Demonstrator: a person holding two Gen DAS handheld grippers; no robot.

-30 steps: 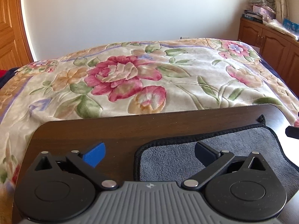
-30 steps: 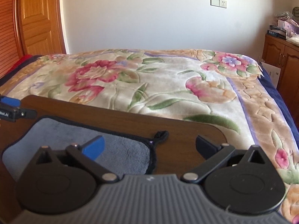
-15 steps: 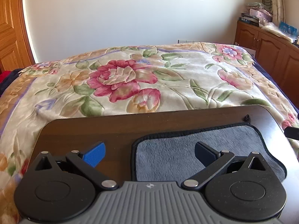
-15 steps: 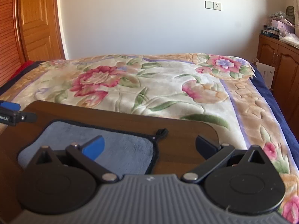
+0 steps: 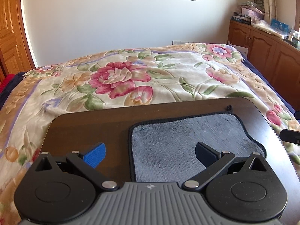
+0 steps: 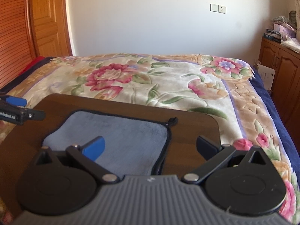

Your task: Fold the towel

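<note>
Brown wood makes the small table (image 5: 90, 129), which sits on a bed with a flowery blanket (image 5: 120, 78). In the left wrist view, the left claw (image 5: 150, 154) fills the bottom of the frame. Its two fingers are spread wide and hold nothing. The blue finger (image 5: 94, 154) on the left is over bare wood, and the dark finger (image 5: 206, 154) on the right is over the towel. The grey towel (image 5: 183, 136) lies flat on the right part of the table, with a dark edge all round and a little loop at its far right corner.

In the right wrist view, the right claw (image 6: 151, 148) is spread wide too, with nothing in it. Its blue finger (image 6: 93, 148) is over the towel (image 6: 127, 138) and its dark finger (image 6: 207, 147) is over the wood. The tip of the other claw shows at the left edge of the frame. Wooden cupboards (image 6: 281, 67) stand at the far right.
</note>
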